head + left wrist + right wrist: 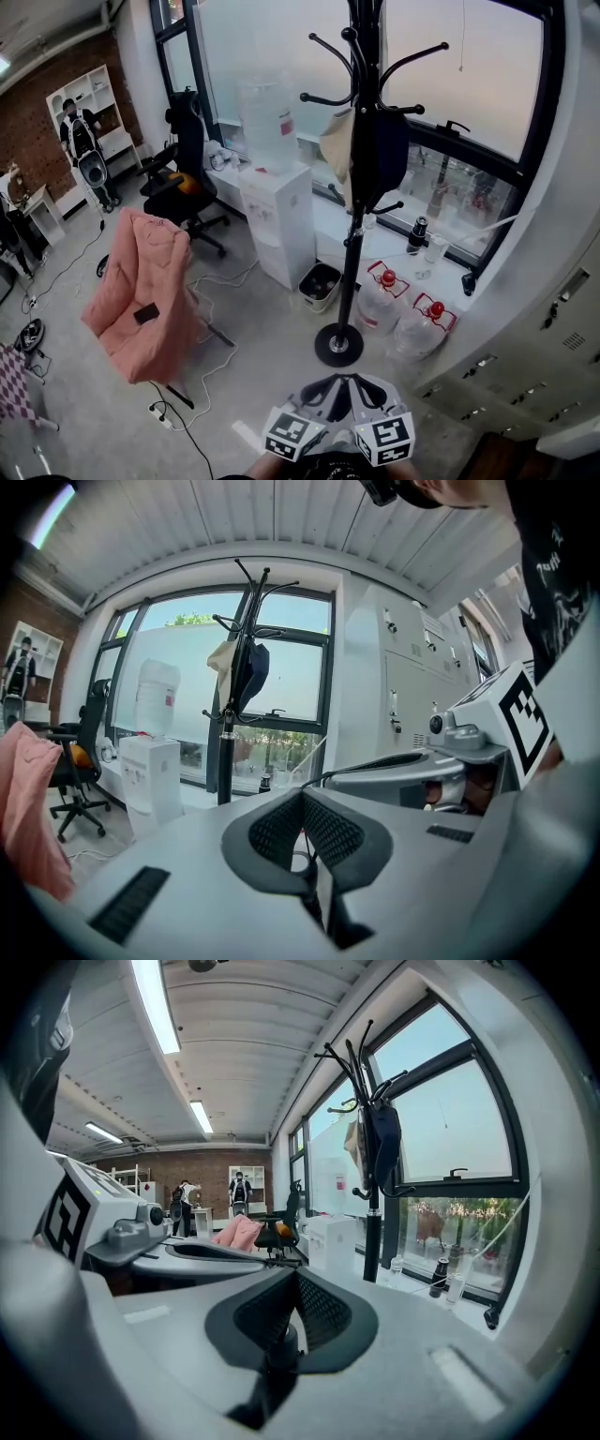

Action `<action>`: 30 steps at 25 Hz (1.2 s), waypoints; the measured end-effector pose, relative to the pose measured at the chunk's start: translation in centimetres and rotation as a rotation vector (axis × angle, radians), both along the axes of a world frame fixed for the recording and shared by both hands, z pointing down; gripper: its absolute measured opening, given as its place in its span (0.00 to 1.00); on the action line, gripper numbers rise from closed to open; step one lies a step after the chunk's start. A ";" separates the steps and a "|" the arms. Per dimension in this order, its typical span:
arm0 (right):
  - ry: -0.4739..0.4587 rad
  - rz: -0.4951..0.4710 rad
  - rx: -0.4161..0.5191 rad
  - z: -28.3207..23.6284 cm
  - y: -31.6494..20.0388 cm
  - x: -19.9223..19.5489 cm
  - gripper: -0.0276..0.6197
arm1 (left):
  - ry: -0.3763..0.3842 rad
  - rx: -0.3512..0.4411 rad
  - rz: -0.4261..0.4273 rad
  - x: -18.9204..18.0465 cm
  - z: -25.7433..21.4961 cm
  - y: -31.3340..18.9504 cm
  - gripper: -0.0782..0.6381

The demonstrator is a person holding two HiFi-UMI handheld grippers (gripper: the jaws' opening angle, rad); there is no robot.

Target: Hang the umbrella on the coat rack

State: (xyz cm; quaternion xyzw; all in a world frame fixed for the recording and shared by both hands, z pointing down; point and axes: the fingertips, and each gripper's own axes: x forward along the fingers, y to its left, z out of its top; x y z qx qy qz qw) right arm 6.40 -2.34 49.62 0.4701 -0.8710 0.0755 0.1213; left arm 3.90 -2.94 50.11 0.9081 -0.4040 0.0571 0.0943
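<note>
Left tongs (pixel 302 808): jaws together, nothing between the pads. Right tongs (pixel 292 1288): jaws together, likewise empty. Both are held side by side, low and level, facing the coat rack (pixel 352 272), which stands on the floor near its window-side edge, between the water dispenser (pixel 277 216) and the water jugs (pixel 382 295). The umbrella (pixel 380 155) is judged to be the dark blue folded bundle hung from an upper hook of the rack, against the pole, just beside a beige article (pixel 337 145); the identification is not certain, as no handle or strap can be made out. Its long axis runs near vertical, the broader part uppermost and the narrower end pointing to the floor. Judged handling: light, with soft, loose fabric over a stiff shaft, so the cloth would give and slip under the pads; the firm hold is on the shaft end or handle, or through a wrist loop if one is fitted. By this reading the hanging appears already done, with neither tongs touching the rack or its load
</note>
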 end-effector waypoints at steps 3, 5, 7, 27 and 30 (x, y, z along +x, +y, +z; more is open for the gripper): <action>0.002 -0.019 0.004 -0.1 -1.3 0.9 0.05 | -0.001 0.004 -0.013 0.9 -0.1 -1.4 0.12; 0.002 -0.028 0.010 -0.3 -2.3 1.5 0.05 | -0.002 0.009 -0.021 1.5 -0.3 -2.4 0.12; 0.003 -0.039 0.016 -0.5 -3.2 2.2 0.05 | -0.005 0.015 -0.030 2.2 -0.5 -3.3 0.12; 0.042 -0.121 0.098 -2.2 -9.0 2.3 0.05 | -0.057 0.083 -0.084 2.1 -2.3 -9.8 0.12; 0.049 -0.112 0.091 -1.9 -9.8 1.6 0.05 | -0.050 0.071 -0.063 1.4 -2.1 -10.5 0.12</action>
